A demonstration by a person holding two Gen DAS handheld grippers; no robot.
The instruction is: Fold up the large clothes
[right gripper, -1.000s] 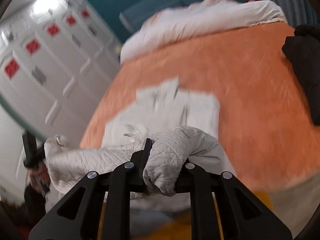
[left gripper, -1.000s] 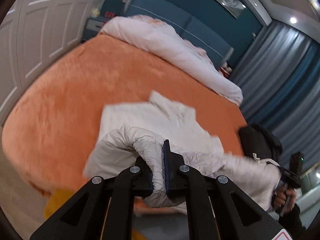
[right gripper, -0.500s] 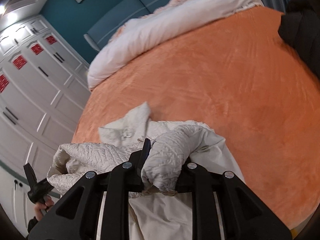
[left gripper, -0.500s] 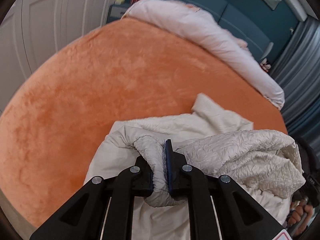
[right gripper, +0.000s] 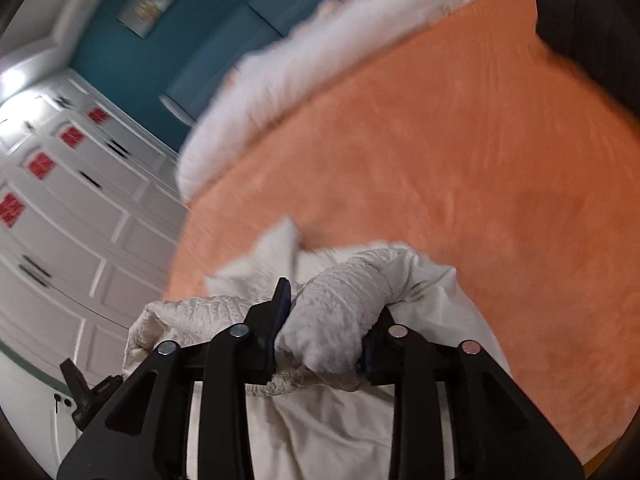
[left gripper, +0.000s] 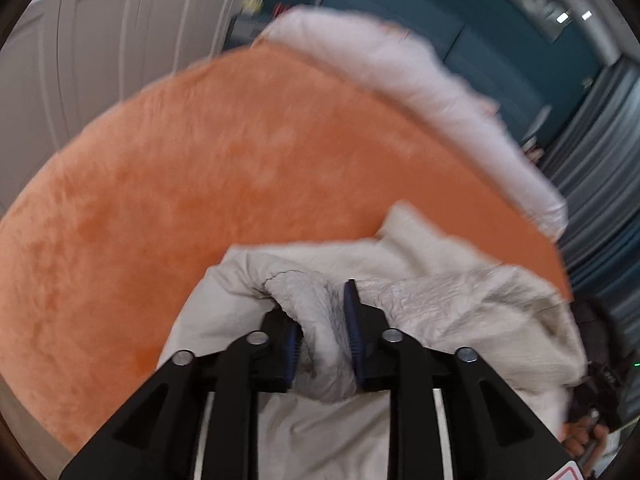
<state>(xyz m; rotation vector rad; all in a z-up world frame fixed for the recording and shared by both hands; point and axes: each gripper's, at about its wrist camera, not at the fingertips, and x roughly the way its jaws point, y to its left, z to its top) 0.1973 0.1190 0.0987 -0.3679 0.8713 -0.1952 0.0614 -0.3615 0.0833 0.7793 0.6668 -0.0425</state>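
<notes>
A cream quilted jacket (left gripper: 432,292) lies bunched at the near edge of the orange bed (left gripper: 200,184). A thick fold of it sits between the jaws of my left gripper (left gripper: 322,332), which have parted with slack around the cloth. My right gripper (right gripper: 324,328) is shut on another rolled fold of the same jacket (right gripper: 340,304). The jacket's smooth lining (right gripper: 332,432) hangs below the fingers. The right gripper also shows at the lower right of the left wrist view (left gripper: 596,396), and the left gripper at the lower left of the right wrist view (right gripper: 86,392).
A white duvet (left gripper: 420,80) is piled along the far side of the bed. A black garment (right gripper: 588,28) lies at the bed's right side. White wardrobe doors (right gripper: 64,216) stand to the left, grey curtains (left gripper: 600,184) to the right.
Both grippers have carried the jacket's near edge forward over the bed, folding it onto itself. The left jaws have parted from a tight pinch. The right grip is unchanged.
</notes>
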